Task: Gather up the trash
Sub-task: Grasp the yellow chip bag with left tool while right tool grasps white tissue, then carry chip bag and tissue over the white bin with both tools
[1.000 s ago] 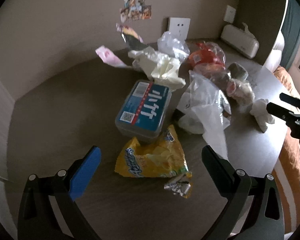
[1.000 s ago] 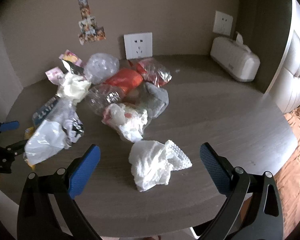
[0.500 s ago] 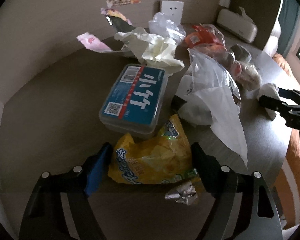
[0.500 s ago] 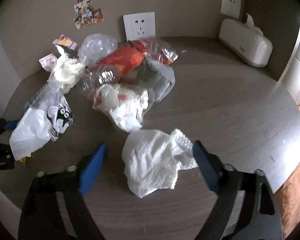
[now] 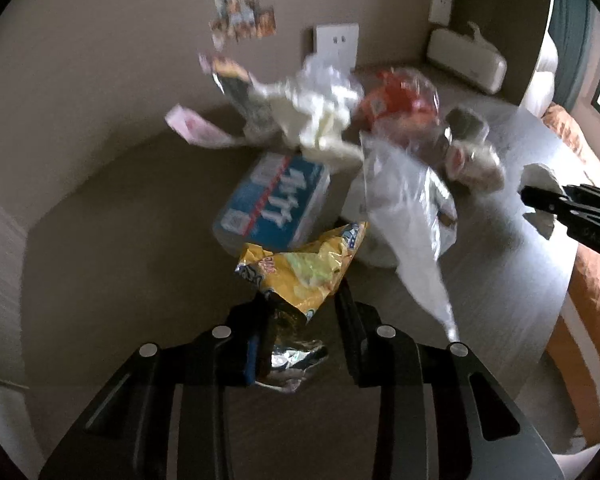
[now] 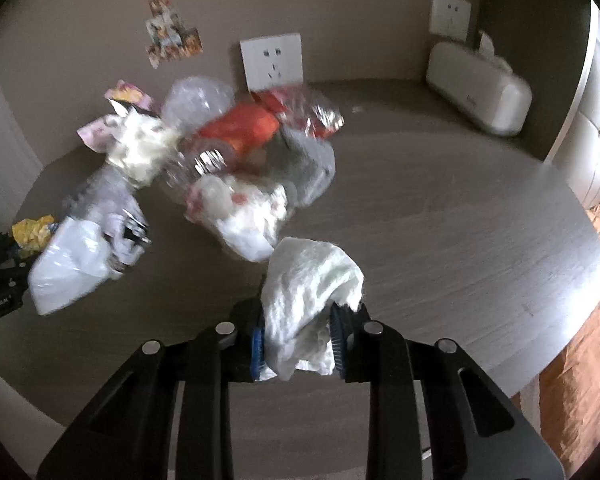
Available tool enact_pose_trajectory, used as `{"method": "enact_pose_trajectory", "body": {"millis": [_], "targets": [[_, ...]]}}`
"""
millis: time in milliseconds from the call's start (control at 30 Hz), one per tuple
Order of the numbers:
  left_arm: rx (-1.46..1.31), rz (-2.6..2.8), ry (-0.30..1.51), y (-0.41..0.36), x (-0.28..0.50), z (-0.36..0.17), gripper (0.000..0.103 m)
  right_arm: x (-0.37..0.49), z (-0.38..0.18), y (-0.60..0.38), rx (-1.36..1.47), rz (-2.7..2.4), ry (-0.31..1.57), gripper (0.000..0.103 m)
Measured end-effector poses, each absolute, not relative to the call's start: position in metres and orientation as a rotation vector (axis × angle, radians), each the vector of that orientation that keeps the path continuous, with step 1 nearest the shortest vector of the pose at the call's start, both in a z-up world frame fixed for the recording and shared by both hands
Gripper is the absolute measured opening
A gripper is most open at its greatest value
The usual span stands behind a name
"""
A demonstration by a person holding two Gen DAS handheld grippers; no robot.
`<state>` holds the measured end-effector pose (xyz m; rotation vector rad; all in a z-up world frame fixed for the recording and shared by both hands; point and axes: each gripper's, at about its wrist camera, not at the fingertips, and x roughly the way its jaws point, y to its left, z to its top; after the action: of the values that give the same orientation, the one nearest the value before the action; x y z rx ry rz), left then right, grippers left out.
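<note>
Now | yellow chip bag (image 5: 304,268) pinched in my left gripper (image 5: 300,320), jaws just closed on it, so it crumples upward | white tissue wad (image 6: 308,292) clamped in my right gripper (image 6: 298,340), likewise just squeezed | remaining wrappers heaped on the table (image 6: 440,216), awaiting later grabs.

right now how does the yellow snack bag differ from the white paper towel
The snack bag is glossy yellow printed foil with a silver inside; the paper towel is plain, soft white paper. The bag sits in the left tool, the towel in the right tool. Both are crumpled, and the jaws have just closed on each.
</note>
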<state>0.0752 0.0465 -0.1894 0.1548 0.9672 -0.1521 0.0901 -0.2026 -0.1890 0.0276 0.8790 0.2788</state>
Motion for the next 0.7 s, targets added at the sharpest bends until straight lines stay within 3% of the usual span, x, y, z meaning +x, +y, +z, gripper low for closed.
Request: {"method": "enact_pose_trajectory", "body": {"millis": [333,433,700], "targets": [[0.188,-0.179,0.82,0.018,0.062,-0.112,0.029,0.057,-0.115,-0.221,0.069,0.303,0.708,0.027],[0.201,-0.241,0.786,-0.01,0.066,-0.101,0.021,0.044,-0.101,-0.241,0.088,0.265,0.669,0.027],[0.26,-0.481,0.749,-0.105,0.064,-0.098,0.019,0.004,-0.096,-0.308,0.15,0.092,0.652,0.027]]}}
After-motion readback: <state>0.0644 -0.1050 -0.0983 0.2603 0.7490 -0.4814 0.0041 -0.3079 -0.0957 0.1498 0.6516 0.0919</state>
